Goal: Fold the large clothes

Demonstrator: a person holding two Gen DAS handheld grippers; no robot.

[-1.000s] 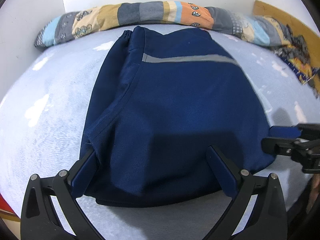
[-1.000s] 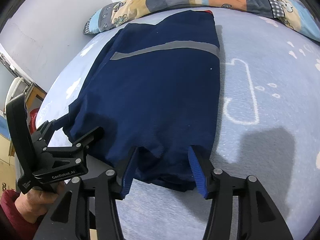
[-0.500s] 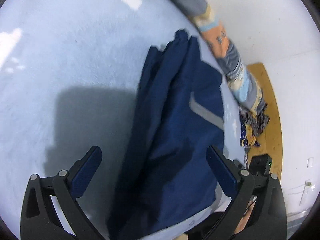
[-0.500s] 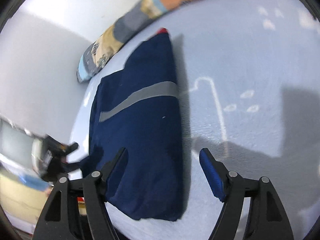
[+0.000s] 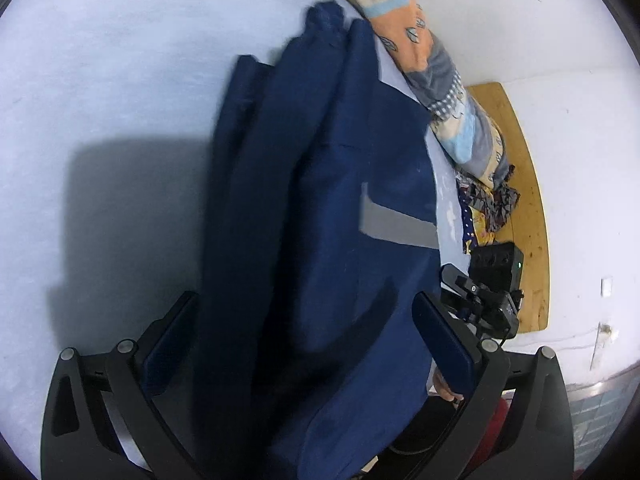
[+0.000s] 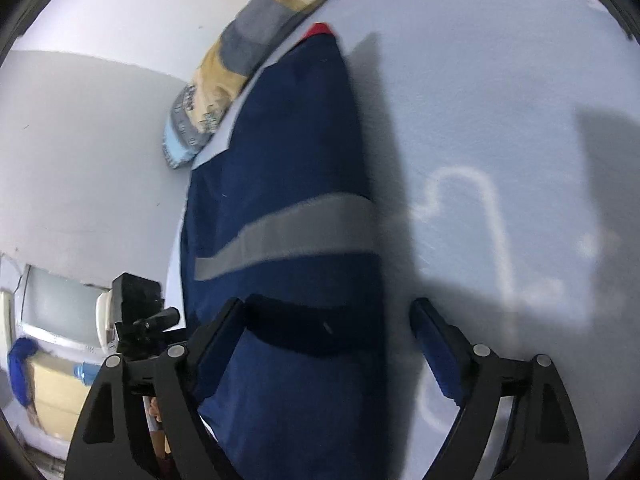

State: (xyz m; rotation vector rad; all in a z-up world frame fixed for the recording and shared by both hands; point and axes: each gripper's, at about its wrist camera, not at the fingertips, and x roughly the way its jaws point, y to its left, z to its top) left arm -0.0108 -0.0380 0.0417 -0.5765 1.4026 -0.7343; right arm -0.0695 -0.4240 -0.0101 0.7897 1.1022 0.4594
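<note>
1. Both views have swung round since a second ago: the jacket [image 5: 320, 264], then lying wide across frame centre, now runs as a tall band from top to bottom.
2. Left gripper [image 5: 304, 344] gapes wide, gripping nothing, jacket between its fingers.
3. Right gripper [image 6: 328, 340] is spread too, empty, over the jacket [image 6: 288, 208] on the pale sheet [image 6: 500, 120].
4. Pillow [image 5: 440, 80] sits upper right.
</note>
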